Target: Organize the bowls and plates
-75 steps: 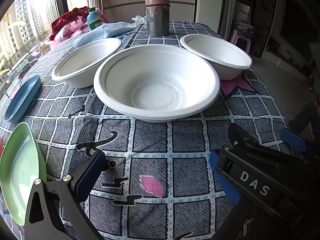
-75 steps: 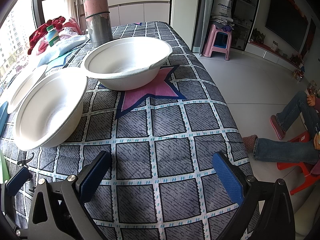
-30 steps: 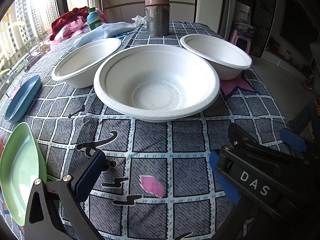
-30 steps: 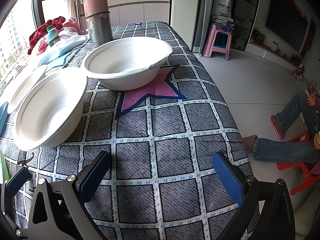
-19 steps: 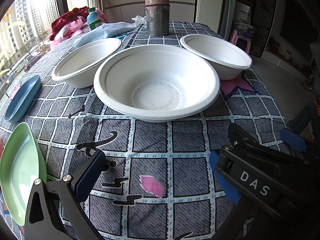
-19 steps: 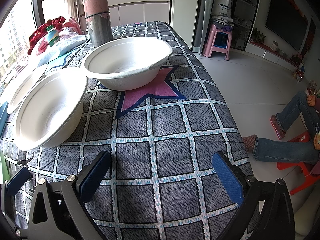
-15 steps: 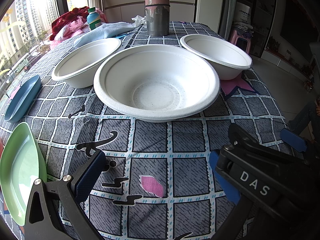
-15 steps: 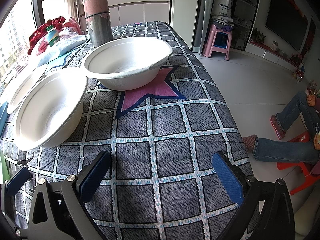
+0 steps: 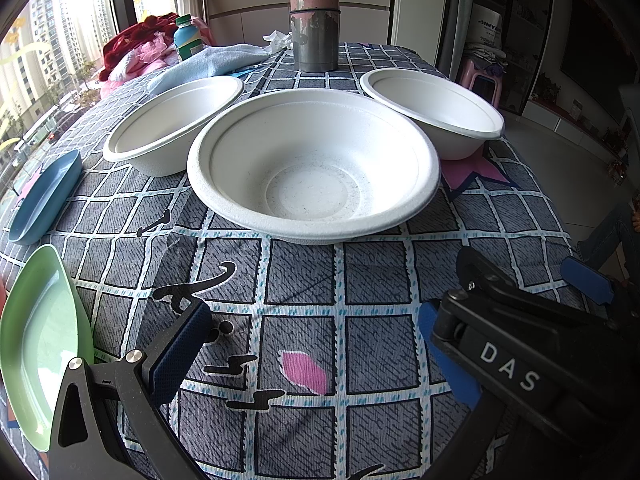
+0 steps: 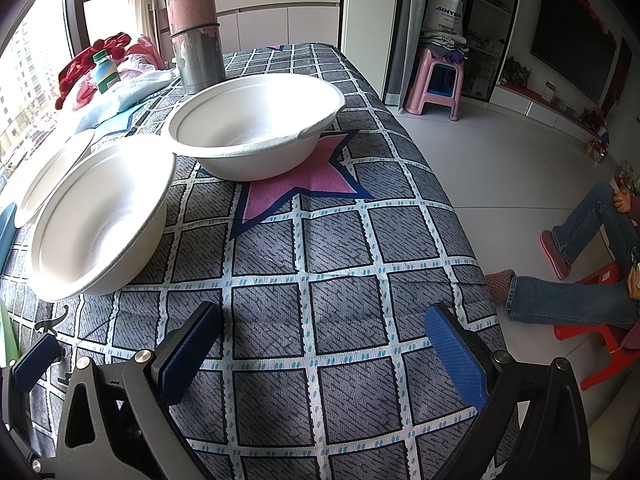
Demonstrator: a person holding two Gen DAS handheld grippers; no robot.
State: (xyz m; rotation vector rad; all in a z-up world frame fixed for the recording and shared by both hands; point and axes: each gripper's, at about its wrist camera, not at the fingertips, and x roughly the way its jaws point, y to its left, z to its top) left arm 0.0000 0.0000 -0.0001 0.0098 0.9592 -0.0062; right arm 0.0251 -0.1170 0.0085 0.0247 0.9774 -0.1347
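Nothing has moved since earlier: both grippers wait with jaws apart, empty. The middle bowl (image 9: 314, 164) sits dead ahead of the left gripper (image 9: 312, 348); from the right gripper (image 10: 320, 354) it lies ahead-left, so the left looks nearer.

Three white bowls (image 9: 314, 164), two plates (image 9: 40, 344), one metal flask (image 9: 315, 16), one bottle (image 9: 187, 42).

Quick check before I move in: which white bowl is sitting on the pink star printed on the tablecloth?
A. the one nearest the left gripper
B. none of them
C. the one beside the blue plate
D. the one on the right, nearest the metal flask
D: the right-hand bowl near the metal flask rests on the pink star, whose points stick out from under it; the other two bowls stand on grey squares.
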